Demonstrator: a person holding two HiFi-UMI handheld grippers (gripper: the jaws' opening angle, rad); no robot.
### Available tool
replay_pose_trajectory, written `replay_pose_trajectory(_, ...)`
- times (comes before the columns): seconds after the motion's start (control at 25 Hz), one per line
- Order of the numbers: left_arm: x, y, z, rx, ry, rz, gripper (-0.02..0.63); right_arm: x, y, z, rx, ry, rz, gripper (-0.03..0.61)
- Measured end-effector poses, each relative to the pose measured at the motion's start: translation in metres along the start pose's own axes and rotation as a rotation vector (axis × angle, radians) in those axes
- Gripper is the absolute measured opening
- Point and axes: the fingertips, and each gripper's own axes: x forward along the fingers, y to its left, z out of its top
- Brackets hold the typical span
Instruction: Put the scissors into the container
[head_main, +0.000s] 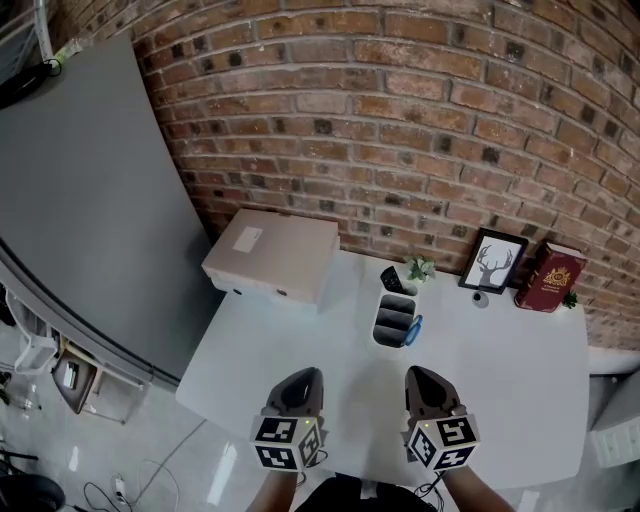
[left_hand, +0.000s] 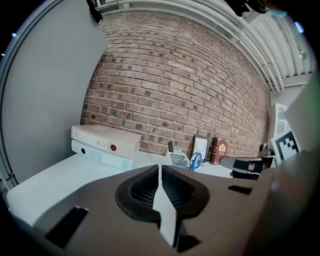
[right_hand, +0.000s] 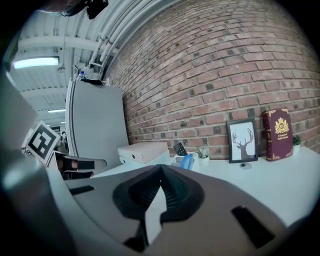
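Both left tongs (head_main: 303, 374) and right tongs (head_main: 416, 372) are pressed together, empty; bumping the container (head_main: 379, 326) could spill its scissors (head_main: 413, 330).

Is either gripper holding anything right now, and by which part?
Nothing is held. The left gripper and right gripper are both shut and empty; the scissors sit in the container.
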Motion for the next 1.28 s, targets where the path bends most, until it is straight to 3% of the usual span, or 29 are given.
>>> replay_pose_trajectory(1.28,-0.011,0.004,0.010,0.066,-0.022,0.003,0.025,-0.022,0.012,0.019,-0.010,-0.035,0.013,0.000)
